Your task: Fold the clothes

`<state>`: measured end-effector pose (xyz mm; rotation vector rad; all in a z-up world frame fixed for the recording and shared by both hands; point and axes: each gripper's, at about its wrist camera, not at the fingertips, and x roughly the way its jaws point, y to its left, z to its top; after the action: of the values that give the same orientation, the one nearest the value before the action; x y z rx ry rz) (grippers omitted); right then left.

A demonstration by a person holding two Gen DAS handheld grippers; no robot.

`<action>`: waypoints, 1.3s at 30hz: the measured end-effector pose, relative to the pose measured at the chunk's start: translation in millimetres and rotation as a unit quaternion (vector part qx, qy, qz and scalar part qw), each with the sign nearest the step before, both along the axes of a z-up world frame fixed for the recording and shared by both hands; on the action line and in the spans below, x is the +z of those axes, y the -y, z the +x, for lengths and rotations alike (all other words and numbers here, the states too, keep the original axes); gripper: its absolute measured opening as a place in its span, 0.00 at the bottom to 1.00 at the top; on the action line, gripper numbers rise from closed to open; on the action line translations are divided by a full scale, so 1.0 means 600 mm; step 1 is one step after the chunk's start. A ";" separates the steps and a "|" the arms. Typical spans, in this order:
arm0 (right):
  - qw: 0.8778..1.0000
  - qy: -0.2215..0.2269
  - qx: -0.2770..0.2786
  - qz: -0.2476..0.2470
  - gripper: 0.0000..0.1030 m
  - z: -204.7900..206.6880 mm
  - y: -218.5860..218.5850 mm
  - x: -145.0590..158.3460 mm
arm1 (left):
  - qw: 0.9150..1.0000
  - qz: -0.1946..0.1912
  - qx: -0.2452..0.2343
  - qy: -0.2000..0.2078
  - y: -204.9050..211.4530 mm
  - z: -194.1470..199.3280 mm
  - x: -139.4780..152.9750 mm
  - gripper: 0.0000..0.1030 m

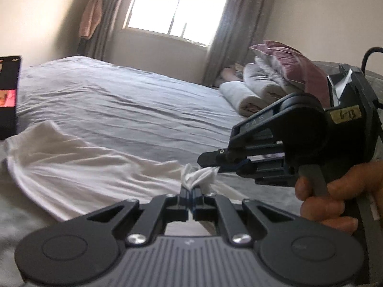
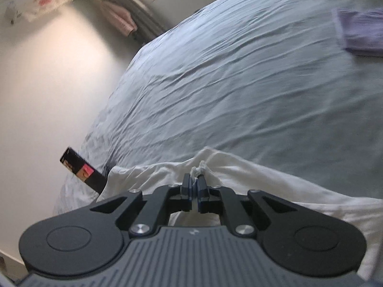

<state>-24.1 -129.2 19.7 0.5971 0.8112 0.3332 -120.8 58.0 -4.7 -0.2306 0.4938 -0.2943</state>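
Fingers of the left gripper [image 1: 191, 192] are pressed together on a bunched corner of the white garment [image 1: 79, 167]; just beside that corner, the right gripper [image 1: 211, 165], gripped by a hand [image 1: 335, 198], pinches the same bunch, its fingers likewise clamped on the cloth; in the right wrist view the right gripper [image 2: 196, 182] bites a small knot of the garment [image 2: 263, 174]; the garment lies rumpled on the near edge of the bed [image 1: 115, 100]; a dark box [image 1: 8, 95] stands beyond the garment at the bed's side; rolled bedding [image 1: 261, 88] and pillows sit farther back on the bed; a window [image 1: 177, 4] with curtains lies beyond the bed.
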 end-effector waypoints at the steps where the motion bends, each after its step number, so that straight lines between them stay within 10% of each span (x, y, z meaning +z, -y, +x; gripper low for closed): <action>1: 1.000 -0.001 0.006 -0.003 0.07 0.008 -0.014 -0.001 | 1.000 -0.003 0.003 -0.006 -0.014 0.006 -0.002 0.02; 39: 0.994 -0.019 0.109 0.025 0.14 0.184 -0.311 -0.047 | 0.973 -0.046 0.220 -0.054 -0.275 0.089 -0.043 0.03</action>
<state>86.6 57.4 -8.6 0.5641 0.9097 0.5435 -67.1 223.1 -30.3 -0.4400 0.5221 0.1294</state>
